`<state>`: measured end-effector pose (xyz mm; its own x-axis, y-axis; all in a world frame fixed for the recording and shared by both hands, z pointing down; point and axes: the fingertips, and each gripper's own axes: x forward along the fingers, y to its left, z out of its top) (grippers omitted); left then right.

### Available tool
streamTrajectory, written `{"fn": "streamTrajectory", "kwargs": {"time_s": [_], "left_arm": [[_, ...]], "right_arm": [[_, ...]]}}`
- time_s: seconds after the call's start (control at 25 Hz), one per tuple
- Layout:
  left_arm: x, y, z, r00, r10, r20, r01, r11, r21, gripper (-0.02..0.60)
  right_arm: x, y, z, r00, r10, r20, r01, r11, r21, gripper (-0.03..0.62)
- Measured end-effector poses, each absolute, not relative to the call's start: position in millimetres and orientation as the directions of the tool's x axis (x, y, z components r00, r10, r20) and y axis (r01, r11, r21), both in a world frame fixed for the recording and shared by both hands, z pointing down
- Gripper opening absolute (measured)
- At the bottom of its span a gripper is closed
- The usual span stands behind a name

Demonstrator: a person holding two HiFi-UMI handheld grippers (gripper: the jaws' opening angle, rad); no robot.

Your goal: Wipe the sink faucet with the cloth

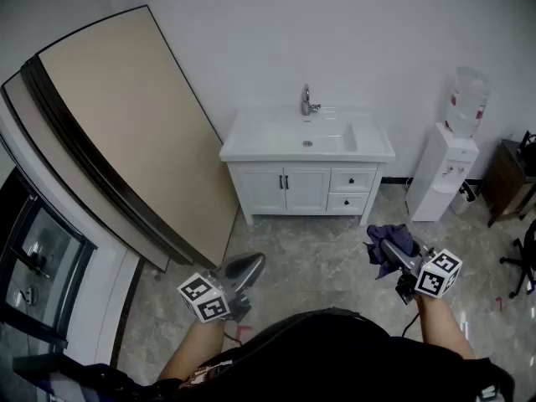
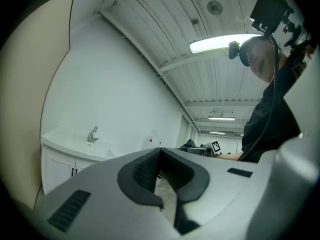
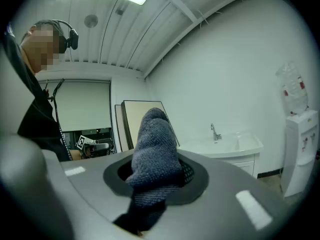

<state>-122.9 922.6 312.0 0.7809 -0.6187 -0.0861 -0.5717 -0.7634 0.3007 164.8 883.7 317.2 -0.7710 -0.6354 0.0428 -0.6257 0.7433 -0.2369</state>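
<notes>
A chrome faucet (image 1: 308,101) stands at the back of a white sink (image 1: 251,137) on a white cabinet against the far wall. It also shows small in the left gripper view, faucet (image 2: 93,134), and in the right gripper view, faucet (image 3: 215,132). My right gripper (image 1: 387,245) is shut on a dark blue-grey cloth (image 1: 388,243), which bulges from between the jaws (image 3: 154,154). My left gripper (image 1: 248,268) is shut with nothing in it. Both grippers are held over the floor, well short of the sink.
A large beige panel (image 1: 126,132) leans against the wall left of the cabinet (image 1: 306,189). A white water dispenser (image 1: 448,170) stands right of it, then a dark side table (image 1: 508,178) and an office chair (image 1: 526,262). Grey marble floor (image 1: 318,262) lies between me and the sink.
</notes>
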Motion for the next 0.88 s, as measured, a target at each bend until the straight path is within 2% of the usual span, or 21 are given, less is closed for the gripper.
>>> {"fn": "streamTrajectory", "kwargs": {"time_s": [0.6, 0.88], "left_arm": [[-140.7, 903.9, 318.1, 0.802, -0.593, -0.071, -0.550, -0.779, 0.301, 0.000], [-170.6, 899.8, 326.9, 0.812, -0.580, -0.074, -0.529, -0.782, 0.329, 0.000]], "right_arm": [[147.3, 868.2, 317.9, -0.759, -0.651, 0.038, -0.638, 0.730, -0.244, 0.092], [107.2, 853.9, 317.4, -0.790, -0.613, 0.017, -0.588, 0.749, -0.305, 0.097]]}}
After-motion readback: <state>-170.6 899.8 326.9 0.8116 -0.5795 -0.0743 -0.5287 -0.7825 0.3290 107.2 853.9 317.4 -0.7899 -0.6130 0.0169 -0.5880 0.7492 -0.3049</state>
